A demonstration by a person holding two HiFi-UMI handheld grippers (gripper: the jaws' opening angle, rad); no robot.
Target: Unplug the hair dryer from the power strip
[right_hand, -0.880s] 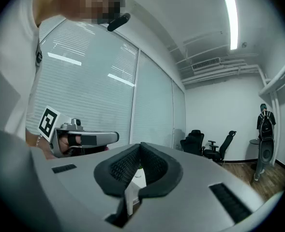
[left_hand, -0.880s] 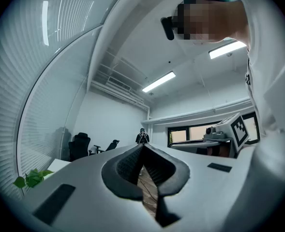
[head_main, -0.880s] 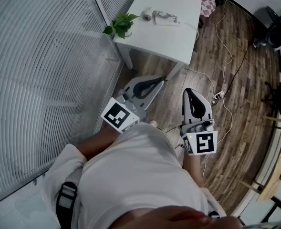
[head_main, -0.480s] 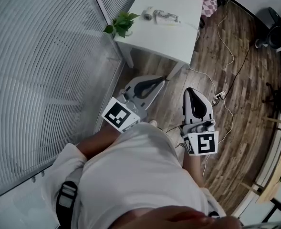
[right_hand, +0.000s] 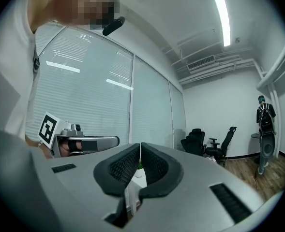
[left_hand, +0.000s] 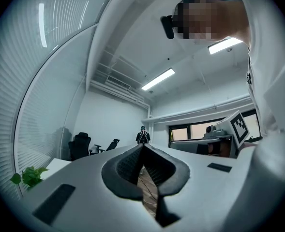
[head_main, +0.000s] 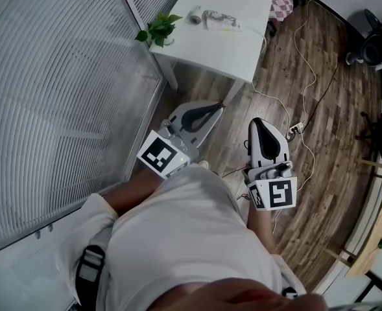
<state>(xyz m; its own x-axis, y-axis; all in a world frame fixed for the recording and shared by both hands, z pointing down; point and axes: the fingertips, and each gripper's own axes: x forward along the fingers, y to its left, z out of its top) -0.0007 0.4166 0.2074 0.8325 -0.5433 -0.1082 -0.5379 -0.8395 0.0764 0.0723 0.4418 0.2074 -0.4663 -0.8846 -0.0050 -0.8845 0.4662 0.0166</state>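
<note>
Two claws: left claw [head_main: 218, 107], right claw [head_main: 259, 123], each pressed together, empty
Room: brown wood-plank floor [head_main: 333, 109], white square tabletop [head_main: 236, 37]
Container: small white pot [head_main: 167, 41] holds green leafy plant [head_main: 154, 30]

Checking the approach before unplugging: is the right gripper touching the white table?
Apart. In the head view the right gripper, shut and empty, hangs short of the white table, with bare wooden floor showing between them.

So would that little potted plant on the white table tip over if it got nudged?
Probably fairly easily: the potted plant looks small and leafy on top, so likely light. It stands right at the corner of the white table, so a push could send it off the edge.
</note>
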